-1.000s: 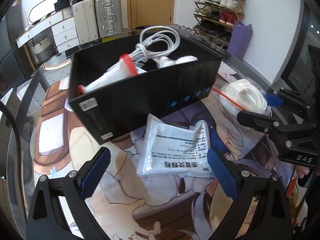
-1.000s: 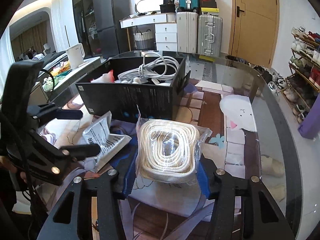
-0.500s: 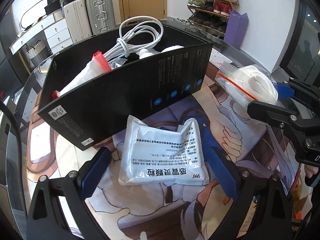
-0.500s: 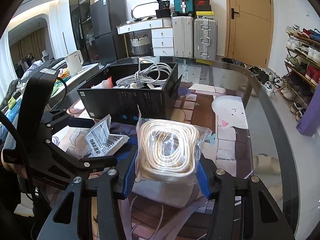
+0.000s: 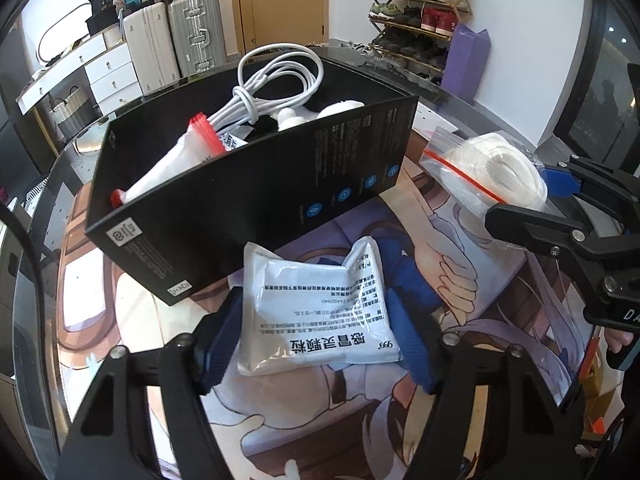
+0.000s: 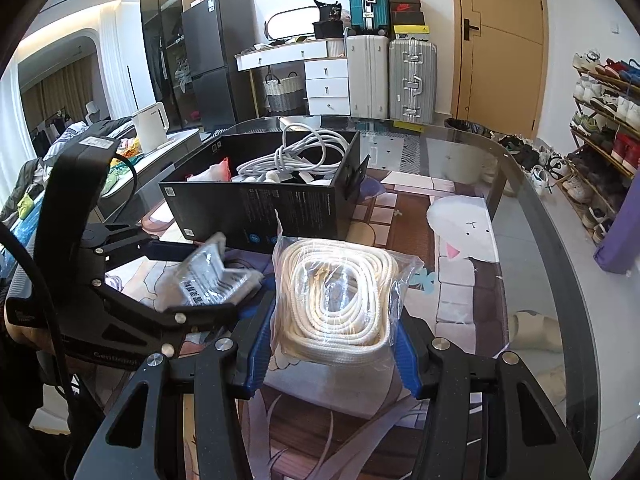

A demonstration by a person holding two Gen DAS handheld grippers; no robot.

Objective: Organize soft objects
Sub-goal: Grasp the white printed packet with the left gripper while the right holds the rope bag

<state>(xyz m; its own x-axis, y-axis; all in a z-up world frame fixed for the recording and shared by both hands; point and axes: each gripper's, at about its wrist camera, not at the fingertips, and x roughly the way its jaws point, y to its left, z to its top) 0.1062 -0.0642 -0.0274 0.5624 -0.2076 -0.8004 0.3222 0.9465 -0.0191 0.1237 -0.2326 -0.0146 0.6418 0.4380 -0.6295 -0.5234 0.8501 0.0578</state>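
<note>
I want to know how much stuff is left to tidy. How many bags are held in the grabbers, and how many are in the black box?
Bags held in grippers: 2, the white printed packet and the rope bag
Bags seen in the black box: 1, a red-sealed bag
Total: 3

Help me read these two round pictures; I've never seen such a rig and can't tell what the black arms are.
They are two hand-held grippers, each with a fisheye camera looking along its fingers. The left camera shows the left gripper closed on a white medicine packet. The right camera shows the right gripper squeezing a bagged coil of white rope. Each gripper also shows at the edge of the other's picture. On the glass table lies a printed mat with a black box holding a white cable and other bagged items.
</note>
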